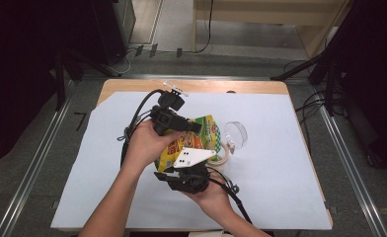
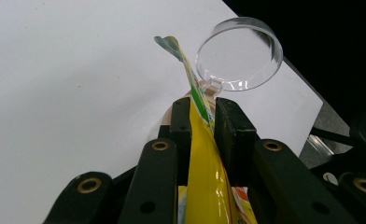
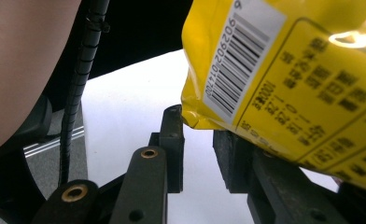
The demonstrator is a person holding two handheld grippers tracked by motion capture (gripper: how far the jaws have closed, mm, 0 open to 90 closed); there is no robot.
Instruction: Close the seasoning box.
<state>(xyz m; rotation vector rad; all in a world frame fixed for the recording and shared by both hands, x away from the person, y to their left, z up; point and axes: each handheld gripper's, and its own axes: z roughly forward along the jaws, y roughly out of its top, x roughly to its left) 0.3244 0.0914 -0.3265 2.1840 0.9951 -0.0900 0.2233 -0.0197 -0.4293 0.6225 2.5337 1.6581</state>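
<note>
A yellow snack bag (image 1: 207,132) with green and red print is held up above the middle of the table. My left gripper (image 1: 197,127) reaches in from the left and is shut on the bag's thin edge (image 2: 200,116). My right gripper (image 1: 187,174), under its grey three-cornered plate (image 1: 194,157), sits just below the bag. In the right gripper view my right gripper (image 3: 198,122) stands open, and the bag's barcoded corner (image 3: 228,79) hangs over the right jaw and the gap.
A clear round plastic container (image 1: 235,133) (image 2: 239,53) lies just right of the bag, with a beige ring (image 1: 223,158) beside it. White paper (image 1: 107,173) covers the wooden table (image 1: 132,85). Cables trail from both grippers.
</note>
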